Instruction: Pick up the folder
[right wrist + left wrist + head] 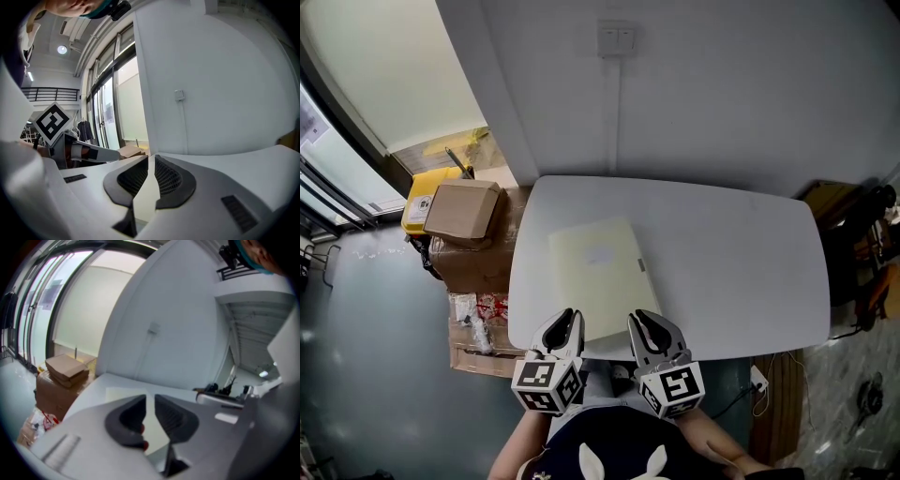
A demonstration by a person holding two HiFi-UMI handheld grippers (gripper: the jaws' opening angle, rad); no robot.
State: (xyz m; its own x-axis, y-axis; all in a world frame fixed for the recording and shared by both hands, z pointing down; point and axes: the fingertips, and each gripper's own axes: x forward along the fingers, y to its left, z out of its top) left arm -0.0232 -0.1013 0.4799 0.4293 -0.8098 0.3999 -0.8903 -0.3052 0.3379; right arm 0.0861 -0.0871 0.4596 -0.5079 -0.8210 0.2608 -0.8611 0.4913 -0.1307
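A pale yellow folder (602, 272) lies flat on the white table (741, 272), left of the middle, its near end at the table's front edge. In the left gripper view the folder (123, 393) stretches away beyond the jaws. My left gripper (565, 323) hovers at the folder's near left corner, and its jaws (150, 397) stand a narrow crack apart with nothing between them. Over the folder's near right corner my right gripper (645, 326) is shut and empty, its jaws (151, 158) nearly touching. Both point toward the wall, tilted slightly down.
Cardboard boxes (464, 211) and a yellow case (420, 199) are stacked on the floor left of the table. A wall switch (616, 39) sits on the wall behind. Dark clutter (862, 253) stands past the table's right end.
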